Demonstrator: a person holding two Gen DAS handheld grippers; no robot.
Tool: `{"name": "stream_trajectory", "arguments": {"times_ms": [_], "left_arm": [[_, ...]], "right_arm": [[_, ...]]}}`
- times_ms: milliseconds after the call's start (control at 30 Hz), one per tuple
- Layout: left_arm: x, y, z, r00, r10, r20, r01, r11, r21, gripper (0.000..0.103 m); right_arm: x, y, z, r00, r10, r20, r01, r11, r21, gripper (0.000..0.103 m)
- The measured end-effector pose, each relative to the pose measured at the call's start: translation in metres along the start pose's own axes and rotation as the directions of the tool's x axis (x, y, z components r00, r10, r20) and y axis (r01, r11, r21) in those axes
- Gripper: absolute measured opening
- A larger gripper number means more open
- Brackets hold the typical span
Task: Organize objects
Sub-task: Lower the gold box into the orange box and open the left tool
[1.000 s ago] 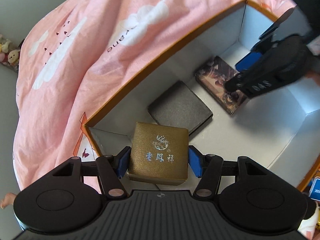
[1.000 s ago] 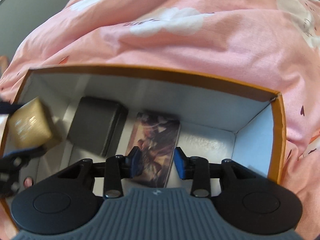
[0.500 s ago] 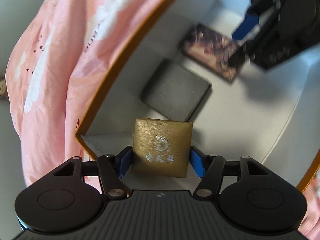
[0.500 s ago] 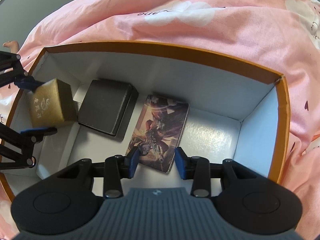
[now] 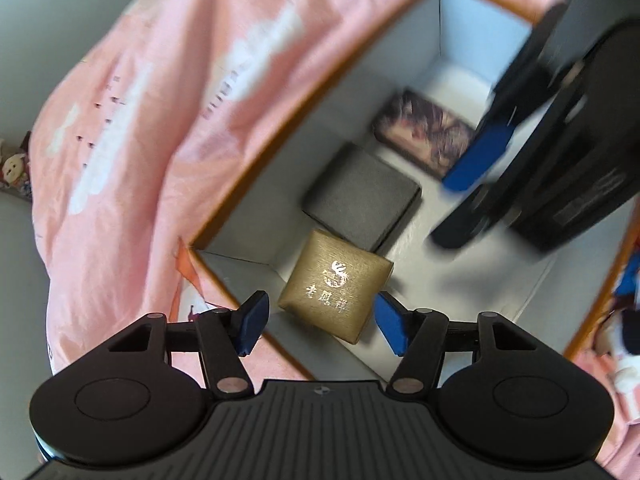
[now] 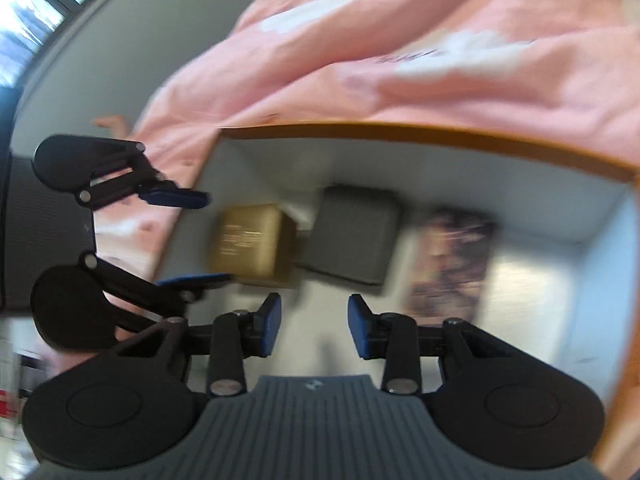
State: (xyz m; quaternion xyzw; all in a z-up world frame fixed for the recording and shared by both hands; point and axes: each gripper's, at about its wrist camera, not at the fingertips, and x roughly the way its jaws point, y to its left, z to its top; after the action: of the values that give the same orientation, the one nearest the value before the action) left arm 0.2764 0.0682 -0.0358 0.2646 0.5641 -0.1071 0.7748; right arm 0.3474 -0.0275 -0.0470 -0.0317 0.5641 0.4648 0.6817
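Observation:
A gold jewellery box (image 5: 335, 290) with silver lettering lies on the floor of an orange-rimmed white carton (image 5: 316, 92), in its near left corner. My left gripper (image 5: 318, 324) is open just behind it, the pads apart from the box. A dark grey square box (image 5: 362, 196) and a picture-printed flat box (image 5: 428, 130) lie beside it in a row. In the right wrist view, my right gripper (image 6: 314, 326) is open and empty above the carton floor, before the gold box (image 6: 250, 244), grey box (image 6: 354, 236) and picture box (image 6: 450, 260).
A pink quilt (image 5: 152, 92) with white cloud shapes surrounds the carton on the bed. A small plush toy (image 5: 14, 168) lies at the far left edge. The carton's right half (image 6: 532, 300) has bare white floor.
My left gripper opened and let the gold box down into the carton's corner, then drew back. My right gripper lifted away from the picture box and swung left.

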Motion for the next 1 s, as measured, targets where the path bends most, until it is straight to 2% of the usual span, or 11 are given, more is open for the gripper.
{"name": "stream_trajectory", "arguments": {"times_ms": [100, 233, 467, 567, 667, 767, 867, 933, 1000], "left_arm": [[-0.019, 0.006, -0.011, 0.999, 0.0, 0.045, 0.002, 0.999, -0.041, 0.071], [-0.026, 0.018, -0.028, 0.999, -0.003, 0.052, 0.007, 0.996, -0.089, 0.071], [-0.008, 0.03, -0.049, 0.992, -0.089, 0.094, 0.108, 0.971, -0.212, 0.071], [0.003, 0.03, -0.054, 0.988, -0.117, 0.099, 0.137, 0.965, -0.226, 0.071], [0.013, 0.032, -0.056, 0.987, -0.122, 0.103, 0.144, 0.958, -0.247, 0.071], [0.02, 0.037, -0.057, 0.983, -0.138, 0.123, 0.167, 0.945, -0.279, 0.07], [0.023, 0.039, -0.058, 0.982, -0.13, 0.134, 0.165, 0.942, -0.291, 0.059], [0.025, 0.042, -0.057, 0.982, -0.122, 0.144, 0.161, 0.939, -0.304, 0.047], [0.024, 0.046, -0.056, 0.98, -0.12, 0.161, 0.167, 0.932, -0.323, 0.042]], "right_arm": [[0.02, 0.009, 0.004, 0.998, 0.058, -0.021, -0.057, 0.997, 0.051, 0.047], [0.045, 0.033, -0.001, 0.998, -0.013, -0.064, 0.011, 0.999, -0.044, 0.046], [0.07, 0.048, 0.004, 0.992, -0.104, -0.073, 0.091, 0.982, -0.166, 0.046], [0.078, 0.05, 0.004, 0.991, -0.106, -0.081, 0.09, 0.98, -0.179, 0.039], [0.083, 0.052, 0.004, 0.991, -0.116, -0.07, 0.099, 0.973, -0.206, 0.037], [0.084, 0.051, 0.002, 0.992, -0.114, -0.054, 0.098, 0.967, -0.234, 0.027], [0.083, 0.052, 0.001, 0.991, -0.127, -0.04, 0.112, 0.96, -0.257, 0.021], [0.08, 0.051, 0.001, 0.992, -0.123, -0.022, 0.113, 0.959, -0.261, 0.017], [0.076, 0.05, 0.003, 0.993, -0.117, -0.004, 0.112, 0.96, -0.258, 0.015]]}}
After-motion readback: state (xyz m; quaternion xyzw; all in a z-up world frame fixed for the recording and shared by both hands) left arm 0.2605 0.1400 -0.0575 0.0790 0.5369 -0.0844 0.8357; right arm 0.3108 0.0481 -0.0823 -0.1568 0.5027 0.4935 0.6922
